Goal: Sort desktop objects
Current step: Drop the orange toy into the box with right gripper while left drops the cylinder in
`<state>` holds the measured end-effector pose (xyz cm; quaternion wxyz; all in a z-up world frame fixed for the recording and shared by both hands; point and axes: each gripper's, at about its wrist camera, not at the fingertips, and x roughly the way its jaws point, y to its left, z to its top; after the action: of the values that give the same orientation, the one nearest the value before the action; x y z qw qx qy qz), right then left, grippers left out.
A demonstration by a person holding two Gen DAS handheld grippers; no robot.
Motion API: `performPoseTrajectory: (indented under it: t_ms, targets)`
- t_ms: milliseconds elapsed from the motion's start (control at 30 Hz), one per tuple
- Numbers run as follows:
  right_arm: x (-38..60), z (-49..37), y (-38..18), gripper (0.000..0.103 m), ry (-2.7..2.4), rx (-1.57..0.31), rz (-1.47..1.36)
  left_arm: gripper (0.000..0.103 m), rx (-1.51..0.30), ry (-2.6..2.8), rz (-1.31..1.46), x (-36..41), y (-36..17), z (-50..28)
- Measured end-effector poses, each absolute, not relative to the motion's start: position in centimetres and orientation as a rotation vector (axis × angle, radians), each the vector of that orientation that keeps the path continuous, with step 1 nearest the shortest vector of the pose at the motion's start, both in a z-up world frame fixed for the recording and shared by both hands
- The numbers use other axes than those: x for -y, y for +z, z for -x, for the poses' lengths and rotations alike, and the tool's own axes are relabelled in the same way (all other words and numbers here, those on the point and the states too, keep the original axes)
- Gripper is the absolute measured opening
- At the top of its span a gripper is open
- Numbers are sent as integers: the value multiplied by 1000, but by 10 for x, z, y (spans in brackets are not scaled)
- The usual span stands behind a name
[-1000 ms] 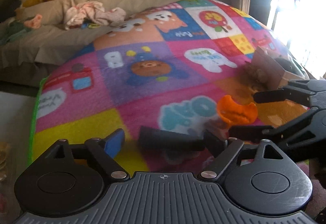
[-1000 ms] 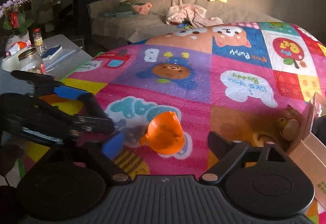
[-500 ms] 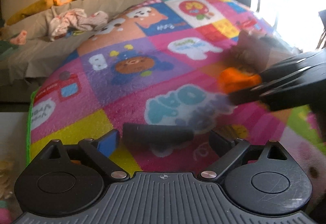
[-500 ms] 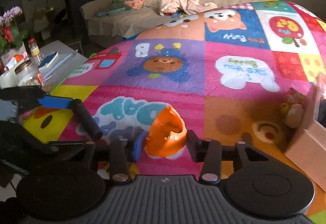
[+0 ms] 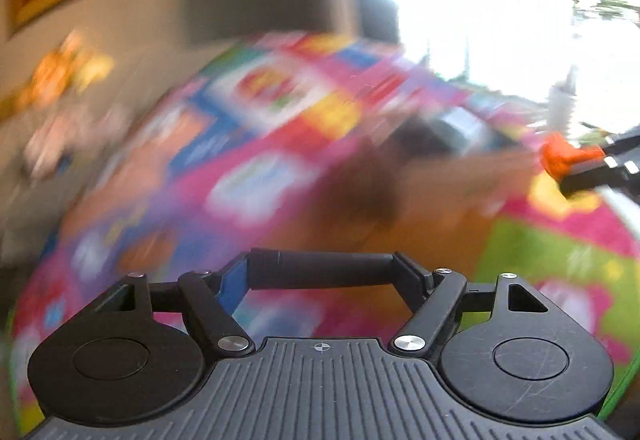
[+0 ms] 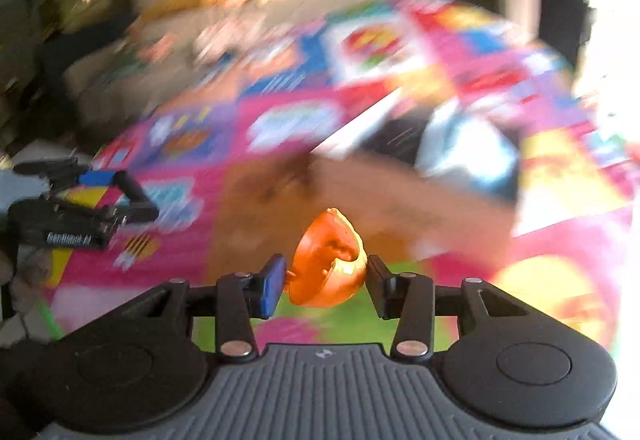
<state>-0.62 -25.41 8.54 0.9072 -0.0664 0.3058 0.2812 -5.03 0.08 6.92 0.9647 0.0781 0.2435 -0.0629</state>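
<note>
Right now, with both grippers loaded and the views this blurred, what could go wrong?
1. The orange toy is a rounded, hollow shape pinched by the right gripper at its sides; it could slip out mid-swing.
2. The left gripper clamps the black cylinder only by its ends, so it might twist free.

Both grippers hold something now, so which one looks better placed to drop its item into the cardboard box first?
Probably the right gripper: its orange toy hangs just before the cardboard box, while the left gripper, holding a black cylinder, sits farther back.

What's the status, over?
Left tongs shut on black cylinder. Right tongs shut on orange toy, lifted. Box ahead, blurred.
</note>
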Motion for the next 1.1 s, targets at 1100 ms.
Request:
performPoseTrajectory:
  t_ms: [1100]
  targets:
    - [302,-97,110,68,365,-579,-76,102,-665,-63,-63,0,16,-10]
